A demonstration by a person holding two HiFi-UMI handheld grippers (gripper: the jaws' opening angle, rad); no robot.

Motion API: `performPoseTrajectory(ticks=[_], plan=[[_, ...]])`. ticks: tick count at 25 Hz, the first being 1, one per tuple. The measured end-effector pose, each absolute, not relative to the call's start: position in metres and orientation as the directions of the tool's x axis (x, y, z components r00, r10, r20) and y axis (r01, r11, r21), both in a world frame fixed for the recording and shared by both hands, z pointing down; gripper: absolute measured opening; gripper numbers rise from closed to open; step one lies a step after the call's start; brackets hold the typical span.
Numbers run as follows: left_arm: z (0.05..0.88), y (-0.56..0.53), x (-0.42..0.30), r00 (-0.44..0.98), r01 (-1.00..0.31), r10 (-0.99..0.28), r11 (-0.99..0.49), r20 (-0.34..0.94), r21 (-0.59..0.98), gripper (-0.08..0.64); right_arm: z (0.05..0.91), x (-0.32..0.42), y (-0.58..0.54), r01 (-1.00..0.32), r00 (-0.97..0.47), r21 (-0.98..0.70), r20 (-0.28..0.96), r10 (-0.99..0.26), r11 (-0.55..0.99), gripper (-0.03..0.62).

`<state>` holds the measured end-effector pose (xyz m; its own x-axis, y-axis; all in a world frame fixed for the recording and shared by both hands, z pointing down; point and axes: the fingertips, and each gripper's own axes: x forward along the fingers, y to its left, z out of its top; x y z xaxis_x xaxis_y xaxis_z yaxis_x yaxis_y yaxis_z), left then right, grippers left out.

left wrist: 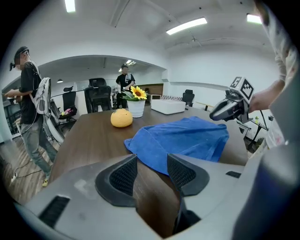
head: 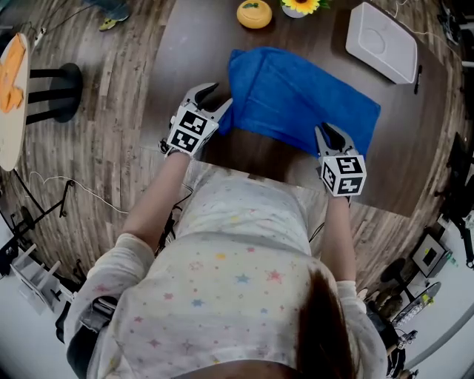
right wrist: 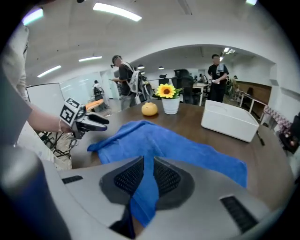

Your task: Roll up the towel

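A blue towel lies spread and rumpled on the dark brown table. My left gripper hovers at the towel's near-left corner. In the left gripper view its jaws stand open over bare table, and the towel's edge reaches just between the tips without being pinched. My right gripper sits on the towel's near edge on the right. In the right gripper view the jaws are shut on a fold of the towel, which hangs down between them. Each gripper shows in the other's view, the right gripper and the left gripper.
At the table's far side stand a yellow pumpkin-shaped object, a sunflower pot and a white tray. A black stool stands on the floor to the left. People stand among office chairs in the background.
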<state>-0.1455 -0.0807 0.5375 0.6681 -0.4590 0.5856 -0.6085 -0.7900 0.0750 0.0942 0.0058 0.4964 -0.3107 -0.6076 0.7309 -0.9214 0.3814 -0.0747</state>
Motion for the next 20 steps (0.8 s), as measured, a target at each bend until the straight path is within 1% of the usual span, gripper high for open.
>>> performPoseTrajectory(ticks=[4,9,12,15,20], plan=[[0.533,-0.117,-0.145,0.664,-0.622,-0.490,-0.781,0.565,0.053,0.193,0.503,0.036,0.000,-0.872,-0.406,-0.127,0.725,-0.556,0.473,0.066],[0.537,-0.168,-0.133,0.645,-0.608,-0.500,-0.794,0.578,-0.008,0.184,0.508,-0.002,0.004,-0.829,-0.466,-0.159,0.726,-0.506,0.536,0.064],[0.552,-0.194,-0.126,0.637,-0.583,-0.487,-0.812,0.598,-0.040,0.161,0.511,-0.011,0.007,-0.821,-0.467,-0.156,0.736,-0.490,0.549,0.061],[0.568,-0.210,-0.120,0.630,-0.556,-0.458,-0.830,0.627,-0.048,0.129,0.512,-0.010,0.009,-0.831,-0.461,-0.165,0.739,-0.491,0.532,0.058],[0.585,-0.213,-0.111,0.631,-0.470,-0.374,-0.881,0.679,-0.049,0.126,0.515,-0.002,0.011,-0.853,-0.438,-0.170,0.748,-0.499,0.494,0.055]])
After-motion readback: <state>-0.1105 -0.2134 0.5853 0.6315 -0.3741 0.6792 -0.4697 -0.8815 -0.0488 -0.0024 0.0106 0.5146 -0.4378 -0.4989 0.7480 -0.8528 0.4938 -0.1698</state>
